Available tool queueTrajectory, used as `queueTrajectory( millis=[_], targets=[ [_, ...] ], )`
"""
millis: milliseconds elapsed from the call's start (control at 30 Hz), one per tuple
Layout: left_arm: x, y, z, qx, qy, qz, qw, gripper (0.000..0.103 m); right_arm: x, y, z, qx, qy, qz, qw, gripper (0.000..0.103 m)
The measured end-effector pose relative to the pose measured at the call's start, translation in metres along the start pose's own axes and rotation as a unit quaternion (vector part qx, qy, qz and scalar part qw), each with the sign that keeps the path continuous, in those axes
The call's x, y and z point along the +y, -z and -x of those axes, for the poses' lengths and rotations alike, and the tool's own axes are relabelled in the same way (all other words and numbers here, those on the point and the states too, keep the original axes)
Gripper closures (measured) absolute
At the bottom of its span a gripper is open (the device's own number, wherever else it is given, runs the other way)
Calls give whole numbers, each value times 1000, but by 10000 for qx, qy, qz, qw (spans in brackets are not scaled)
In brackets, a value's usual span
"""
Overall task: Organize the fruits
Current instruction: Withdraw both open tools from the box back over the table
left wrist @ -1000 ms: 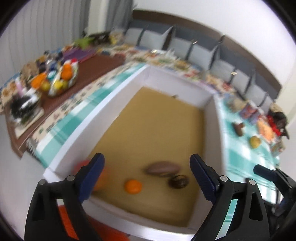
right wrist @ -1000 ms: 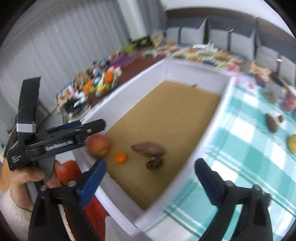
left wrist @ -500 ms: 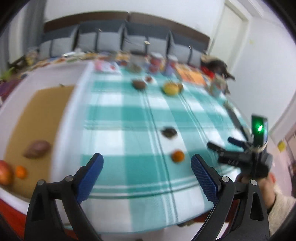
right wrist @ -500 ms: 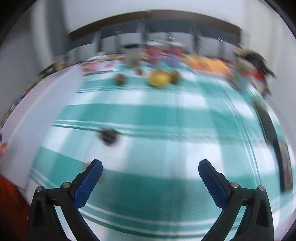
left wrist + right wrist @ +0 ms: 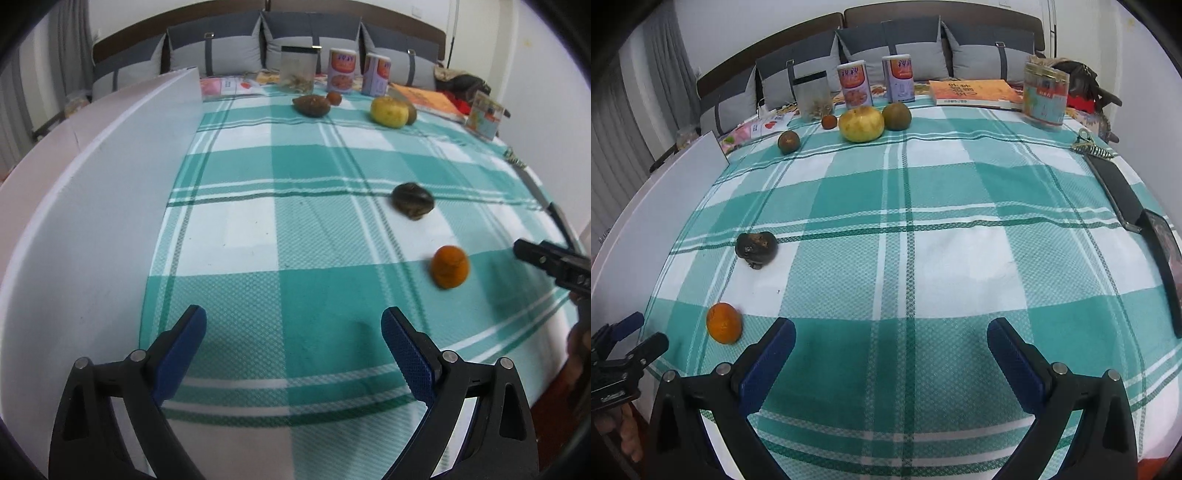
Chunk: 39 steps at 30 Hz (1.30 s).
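Observation:
A small orange [image 5: 450,266] lies on the teal checked cloth near the front edge; it also shows in the right wrist view [image 5: 724,322]. A dark shrivelled fruit [image 5: 412,200] [image 5: 755,246] lies beyond it. Far back sit a yellow round fruit [image 5: 861,124], a green-brown fruit [image 5: 896,116], a brown fruit [image 5: 788,142] and a small red-brown one [image 5: 829,121]. My left gripper [image 5: 293,336] is open and empty above the cloth, left of the orange. My right gripper [image 5: 891,345] is open and empty, right of the orange.
A white box wall [image 5: 85,206] stands along the cloth's left side. Two cans [image 5: 853,84], a clear jar [image 5: 812,96], an orange book [image 5: 975,92] and a tin [image 5: 1044,96] stand at the back. A dark flat object [image 5: 1115,192] lies at the right edge.
Both grippers have swung away from the white box with fruit inside and now face the checked cloth. Both stay open and empty.

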<state>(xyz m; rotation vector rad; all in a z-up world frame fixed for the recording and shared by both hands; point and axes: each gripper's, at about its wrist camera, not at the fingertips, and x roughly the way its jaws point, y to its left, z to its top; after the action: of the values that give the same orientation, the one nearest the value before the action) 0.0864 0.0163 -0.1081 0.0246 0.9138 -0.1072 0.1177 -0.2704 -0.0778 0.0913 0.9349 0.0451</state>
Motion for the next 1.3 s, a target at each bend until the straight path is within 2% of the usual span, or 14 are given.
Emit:
queueTrajectory(
  millis=[267, 667, 1300],
  targets=[
    [4, 3, -14, 194, -47, 148, 9997, 6, 0, 3, -4, 28, 102, 17, 9999, 0],
    [4, 4, -19, 188, -143, 92, 9997, 1, 1, 14, -18, 205, 525, 237, 9981, 0],
    [4, 5, -18, 156, -168, 65, 9997, 1, 2, 17, -19, 130, 578, 259, 9979, 0]
  ],
)
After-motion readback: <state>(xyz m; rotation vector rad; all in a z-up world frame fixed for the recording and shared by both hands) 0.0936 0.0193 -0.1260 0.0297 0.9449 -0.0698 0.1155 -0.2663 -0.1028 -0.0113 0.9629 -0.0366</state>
